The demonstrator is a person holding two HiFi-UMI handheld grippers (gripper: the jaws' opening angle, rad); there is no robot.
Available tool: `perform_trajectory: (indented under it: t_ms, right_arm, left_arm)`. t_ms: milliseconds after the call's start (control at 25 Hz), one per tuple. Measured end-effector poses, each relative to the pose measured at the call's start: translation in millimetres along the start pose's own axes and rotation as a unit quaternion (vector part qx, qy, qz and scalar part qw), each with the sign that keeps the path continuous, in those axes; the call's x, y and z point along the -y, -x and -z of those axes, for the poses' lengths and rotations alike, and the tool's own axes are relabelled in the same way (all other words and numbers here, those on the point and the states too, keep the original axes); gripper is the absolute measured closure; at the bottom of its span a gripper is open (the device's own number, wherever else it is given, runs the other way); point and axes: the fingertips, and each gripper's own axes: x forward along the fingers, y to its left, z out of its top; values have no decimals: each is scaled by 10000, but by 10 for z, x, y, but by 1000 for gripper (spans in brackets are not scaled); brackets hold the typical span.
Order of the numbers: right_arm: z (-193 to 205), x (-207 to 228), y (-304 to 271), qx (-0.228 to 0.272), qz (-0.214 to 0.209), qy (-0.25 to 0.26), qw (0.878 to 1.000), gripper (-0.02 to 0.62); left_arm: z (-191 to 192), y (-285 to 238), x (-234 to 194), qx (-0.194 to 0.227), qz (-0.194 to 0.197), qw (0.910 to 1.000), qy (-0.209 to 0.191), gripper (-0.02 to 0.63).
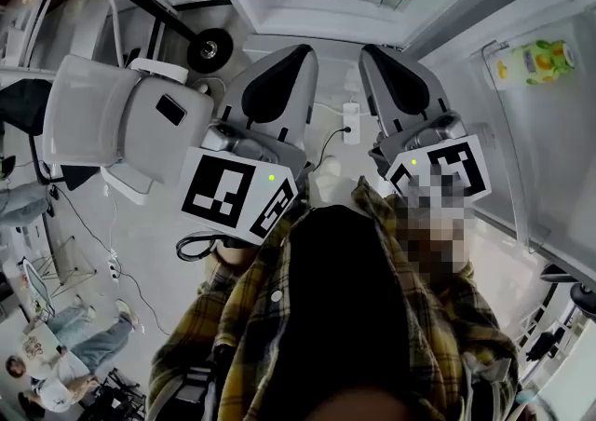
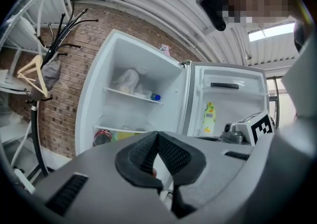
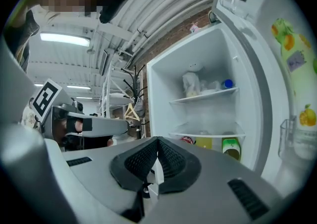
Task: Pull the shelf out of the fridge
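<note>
1. Ahead of you on the far left stands a red-brown brick wall (image 2: 74,79).
2. In front of that wall a black coat stand (image 2: 69,22) spreads its arms. A pale wooden hanger (image 2: 30,73) hangs to its left, with a grey cloth (image 2: 52,72) beside it.
3. Overhead you have a white ribbed ceiling (image 2: 148,0) with pipes running along it.
4. A long strip light (image 3: 64,38) glows up there on the left.
5. The floor (image 1: 149,251) under you is pale grey. A white power strip (image 1: 351,121) lies on it further out, with a dark cable (image 1: 328,142) running to it.
6. On your left stands a grey office chair (image 1: 112,116), with a black wheel (image 1: 207,48) just beyond it.
7. Near left, other people (image 1: 56,363) are on the floor.
</note>
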Motion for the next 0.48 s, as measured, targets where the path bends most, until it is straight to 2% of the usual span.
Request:
perform_trajectory:
  t_ms: [160,480]
  right_arm:
    - [-52,145,-281,44,195,-14,9998,578]
    - [-213,409,-1003,149,705,-43,9974,578]
  left_arm:
    - [-112,-217,-217,26,205,9998,-40,606]
    - [-353,-750,-748,-54,862,9961,-178,606]
